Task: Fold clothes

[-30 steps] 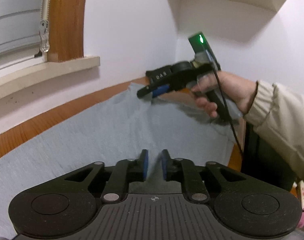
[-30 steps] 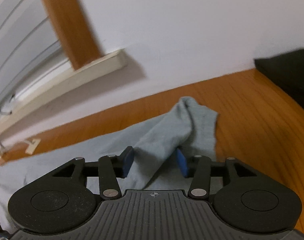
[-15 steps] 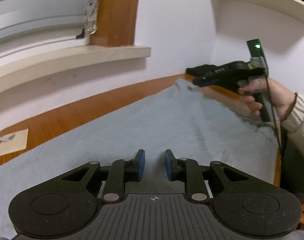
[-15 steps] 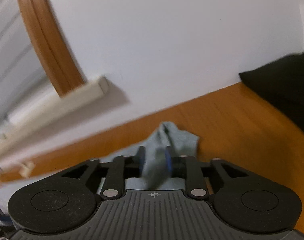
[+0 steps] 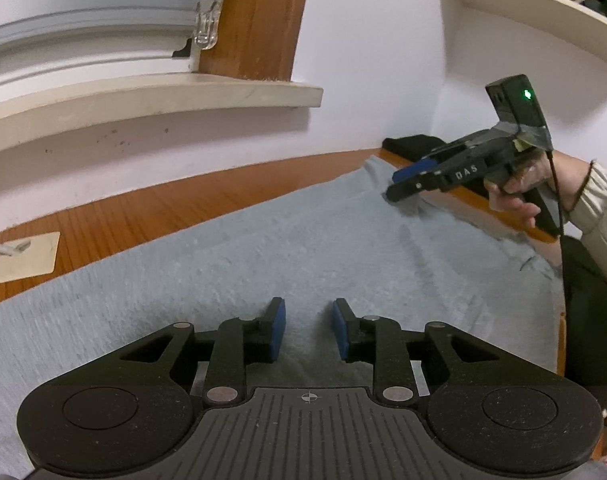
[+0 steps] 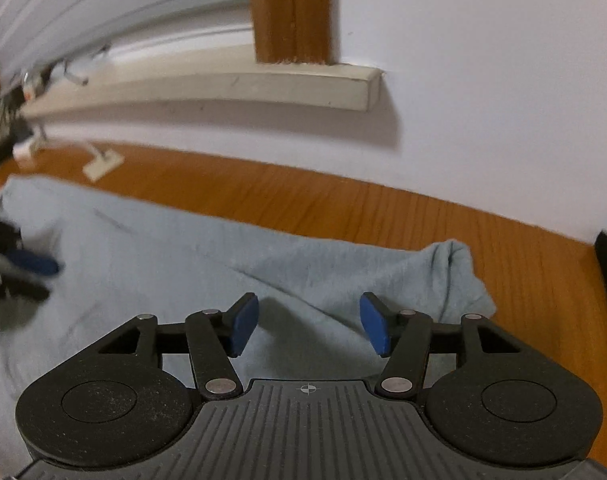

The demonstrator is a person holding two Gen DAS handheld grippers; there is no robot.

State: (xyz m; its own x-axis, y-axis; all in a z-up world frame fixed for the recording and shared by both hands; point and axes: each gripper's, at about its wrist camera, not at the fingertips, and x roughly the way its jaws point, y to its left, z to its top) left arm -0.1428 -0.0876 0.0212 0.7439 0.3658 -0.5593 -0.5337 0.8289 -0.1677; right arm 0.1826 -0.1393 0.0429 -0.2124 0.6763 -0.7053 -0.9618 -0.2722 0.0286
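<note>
Half-cropped, blurred left tool [image 6: 43,280]

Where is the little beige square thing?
In the left wrist view, the beige square lies flat on the wooden table, far left, between the wall and the grey garment.

A pale grey-blue knit garment [image 5: 287,248] lies spread nearly flat on the wooden tabletop, filling the left wrist view from 8 o'clock to 3 o'clock. In the right wrist view its bunched, rumpled corner [image 6: 455,272] rises at 3 o'clock.
</note>
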